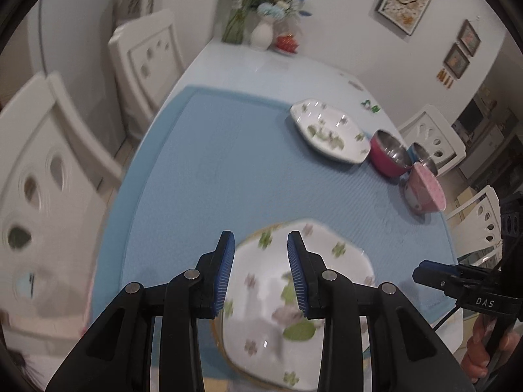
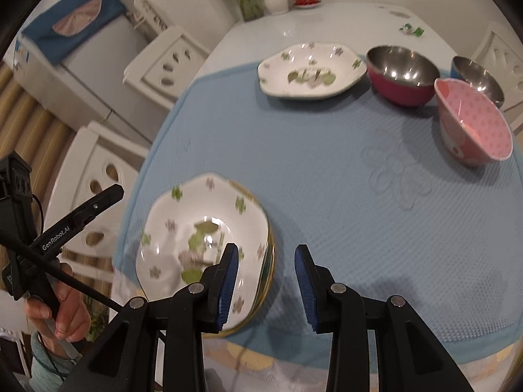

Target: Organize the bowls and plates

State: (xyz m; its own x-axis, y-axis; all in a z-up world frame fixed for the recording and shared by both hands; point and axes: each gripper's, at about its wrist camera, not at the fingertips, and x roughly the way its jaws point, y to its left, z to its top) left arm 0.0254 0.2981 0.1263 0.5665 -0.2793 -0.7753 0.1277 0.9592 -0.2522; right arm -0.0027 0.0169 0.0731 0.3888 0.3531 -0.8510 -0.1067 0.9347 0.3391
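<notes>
A stack of floral plates [image 2: 202, 248] sits at the near left of the blue mat [image 2: 327, 170] on the surface. Farther back lies a single floral plate [image 2: 310, 72], and to its right stand a magenta steel bowl [image 2: 402, 75], a blue steel bowl [image 2: 474, 78] and, nearer, a pink dotted bowl [image 2: 474, 124]. The left claw [image 1: 261, 274] hovers above the stack, its jaws partly apart, gripping nothing. The right claw [image 2: 266, 287] hangs at the stack's right edge, jaws likewise partly apart and empty.
</notes>
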